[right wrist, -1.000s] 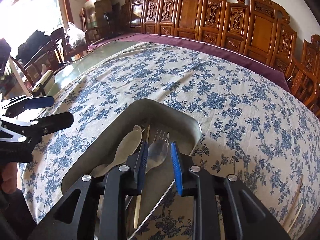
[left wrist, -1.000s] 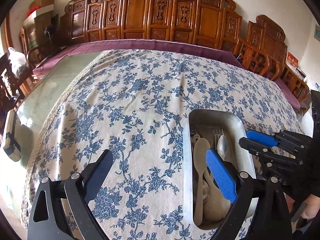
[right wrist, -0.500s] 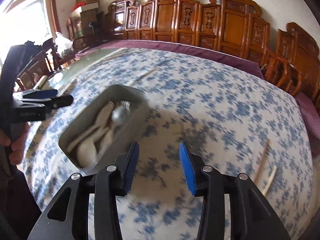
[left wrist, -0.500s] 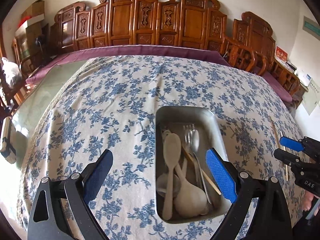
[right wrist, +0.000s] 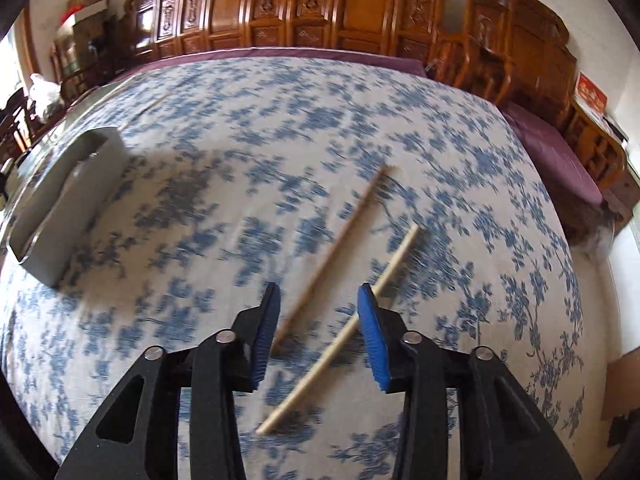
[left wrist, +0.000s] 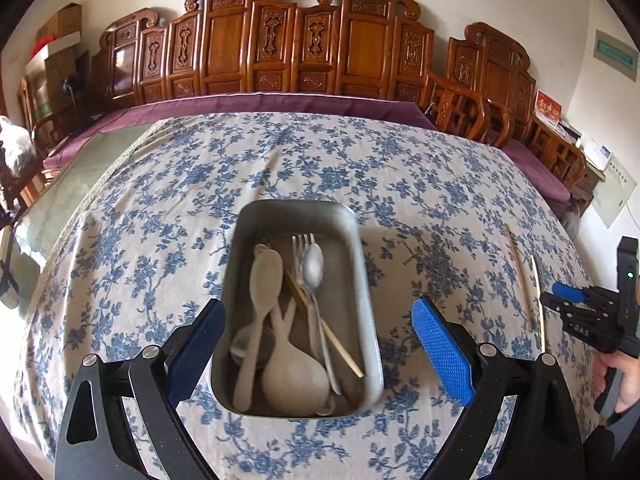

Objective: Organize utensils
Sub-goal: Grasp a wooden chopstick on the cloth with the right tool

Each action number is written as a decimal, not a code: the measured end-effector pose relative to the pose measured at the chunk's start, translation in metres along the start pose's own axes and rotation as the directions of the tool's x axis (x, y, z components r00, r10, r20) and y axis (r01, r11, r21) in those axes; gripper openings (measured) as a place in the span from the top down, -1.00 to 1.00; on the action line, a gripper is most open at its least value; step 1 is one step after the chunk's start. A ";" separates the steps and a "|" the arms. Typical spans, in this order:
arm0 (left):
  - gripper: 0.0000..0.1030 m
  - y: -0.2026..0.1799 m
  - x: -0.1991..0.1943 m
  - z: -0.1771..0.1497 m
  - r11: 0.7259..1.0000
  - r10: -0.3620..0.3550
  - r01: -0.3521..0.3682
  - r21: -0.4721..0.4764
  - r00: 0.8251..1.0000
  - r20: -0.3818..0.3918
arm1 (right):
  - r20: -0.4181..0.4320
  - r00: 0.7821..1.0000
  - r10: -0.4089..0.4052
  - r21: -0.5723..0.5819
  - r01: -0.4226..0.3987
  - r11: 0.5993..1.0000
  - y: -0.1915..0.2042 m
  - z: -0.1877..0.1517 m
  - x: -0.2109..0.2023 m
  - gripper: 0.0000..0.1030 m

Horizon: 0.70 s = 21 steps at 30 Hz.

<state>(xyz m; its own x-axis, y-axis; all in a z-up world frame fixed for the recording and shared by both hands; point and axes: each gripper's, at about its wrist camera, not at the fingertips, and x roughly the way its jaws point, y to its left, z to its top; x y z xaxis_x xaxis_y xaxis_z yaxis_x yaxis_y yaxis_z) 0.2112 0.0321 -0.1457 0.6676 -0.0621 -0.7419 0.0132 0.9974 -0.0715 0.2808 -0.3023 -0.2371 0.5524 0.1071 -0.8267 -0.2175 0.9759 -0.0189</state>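
Right tool (right wrist: 318, 332) above two pale wooden chopsticks (right wrist: 340, 246) on blue-floral tabletop (right wrist: 240, 140), well right of grey metal rectangular tray (right wrist: 60, 216). Jaws apart, closing, pads touch nothing; chopsticks lie under gap. Left tool (left wrist: 320, 344) wide apart over tray (left wrist: 370, 320) holding spoons, fork, one chopstick; grips nothing.

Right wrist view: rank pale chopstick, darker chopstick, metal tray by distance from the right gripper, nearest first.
From the right gripper, jaws closing, nothing gripped:
1. Pale chopstick, passing between the jaws on the cloth.
2. Darker chopstick, just beyond, slightly left.
3. Metal tray, far left.
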 end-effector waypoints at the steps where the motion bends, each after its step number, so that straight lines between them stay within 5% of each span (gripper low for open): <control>1: -0.76 -0.004 0.000 0.000 1.000 0.002 -0.002 0.005 1.000 -0.001 | -0.007 1.000 -0.003 0.013 0.003 1.000 -0.005 -0.001 0.004 0.24; 13: -0.76 -0.062 0.012 0.004 0.998 0.002 -0.001 0.058 1.000 -0.020 | -0.025 1.000 -0.008 0.049 0.010 0.999 -0.033 -0.005 0.032 0.38; 17: -0.76 -0.086 0.023 0.004 0.996 0.000 0.003 0.090 0.999 -0.034 | -0.029 1.000 0.011 0.048 -0.010 0.999 -0.042 -0.008 0.030 0.67; 21: -0.76 -0.110 0.036 0.002 0.993 -0.007 0.013 0.119 0.999 -0.050 | -0.045 0.998 0.046 0.040 -0.044 0.998 -0.050 -0.009 0.028 0.74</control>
<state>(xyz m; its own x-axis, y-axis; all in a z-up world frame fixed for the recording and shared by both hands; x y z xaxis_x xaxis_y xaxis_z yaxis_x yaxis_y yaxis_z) 0.2347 -0.0795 -0.1633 0.6296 -0.0709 -0.7737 0.1103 0.9939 -0.0013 0.3004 -0.3499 -0.2644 0.5055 0.1429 -0.8509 -0.2095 0.9770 0.0396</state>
